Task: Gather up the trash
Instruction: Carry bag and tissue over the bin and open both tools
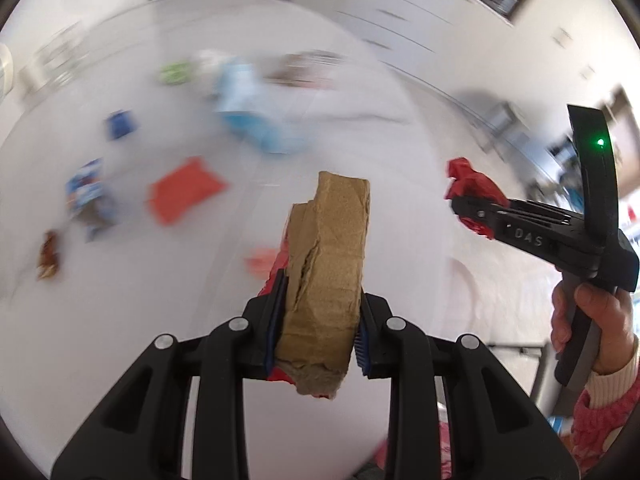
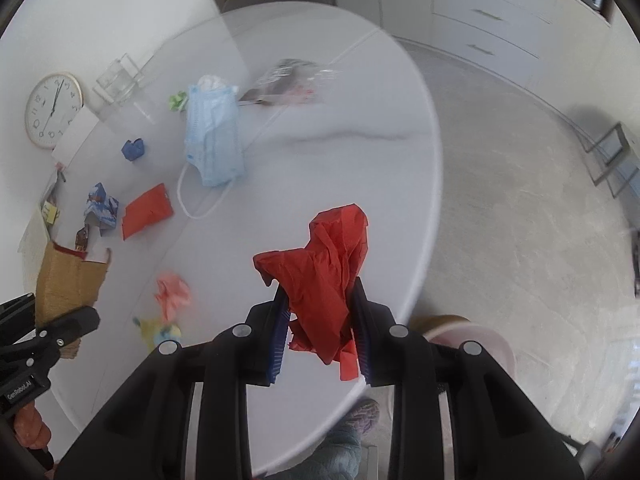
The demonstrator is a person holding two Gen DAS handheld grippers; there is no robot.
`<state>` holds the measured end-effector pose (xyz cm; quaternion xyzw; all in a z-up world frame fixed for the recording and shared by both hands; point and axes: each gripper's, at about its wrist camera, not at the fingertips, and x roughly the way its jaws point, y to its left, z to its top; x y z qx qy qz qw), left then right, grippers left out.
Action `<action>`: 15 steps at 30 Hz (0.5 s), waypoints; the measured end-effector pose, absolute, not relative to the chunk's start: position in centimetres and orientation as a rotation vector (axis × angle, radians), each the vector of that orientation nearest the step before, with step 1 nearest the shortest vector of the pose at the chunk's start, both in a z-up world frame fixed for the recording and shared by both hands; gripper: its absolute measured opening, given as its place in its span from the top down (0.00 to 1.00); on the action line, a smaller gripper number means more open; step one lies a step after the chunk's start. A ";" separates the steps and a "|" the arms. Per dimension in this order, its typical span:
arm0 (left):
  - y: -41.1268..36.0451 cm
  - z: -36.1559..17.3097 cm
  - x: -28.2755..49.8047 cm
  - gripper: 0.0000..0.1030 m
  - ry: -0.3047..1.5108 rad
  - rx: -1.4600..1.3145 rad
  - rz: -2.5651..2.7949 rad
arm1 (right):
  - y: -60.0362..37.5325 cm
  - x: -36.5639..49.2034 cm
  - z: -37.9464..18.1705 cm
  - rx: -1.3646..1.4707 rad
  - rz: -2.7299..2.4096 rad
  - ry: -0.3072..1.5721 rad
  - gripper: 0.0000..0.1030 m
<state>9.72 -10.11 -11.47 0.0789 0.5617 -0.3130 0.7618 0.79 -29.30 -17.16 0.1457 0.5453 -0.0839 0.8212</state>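
Left wrist view: the left claw [image 1: 318,336] pinches a folded brown cardboard piece [image 1: 326,268] above the white desk [image 1: 120,320]. Right wrist view: the right claw [image 2: 320,336] pinches crumpled red paper [image 2: 320,276] over the desk's edge; a blue face mask [image 2: 212,136] and a flat red scrap [image 2: 146,210] lie beyond.

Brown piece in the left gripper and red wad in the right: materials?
Brown piece: looks like cardboard, matte and fibrous, with a torn layered edge and a red printed side. Red wad: likely thin tissue or crepe paper, matte, sharply creased, though thin plastic can't be ruled out. Left gripper and right gripper each clamp theirs.
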 end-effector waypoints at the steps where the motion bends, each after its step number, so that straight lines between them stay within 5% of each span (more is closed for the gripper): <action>1: -11.3 -11.5 9.1 0.72 1.226 0.183 -0.708 | -29.9 -0.5 -17.0 0.319 -0.199 1.157 0.71; 15: -30.3 -14.0 -3.7 0.72 1.290 0.392 -1.099 | -40.6 -19.3 -16.6 0.462 -0.516 1.140 0.71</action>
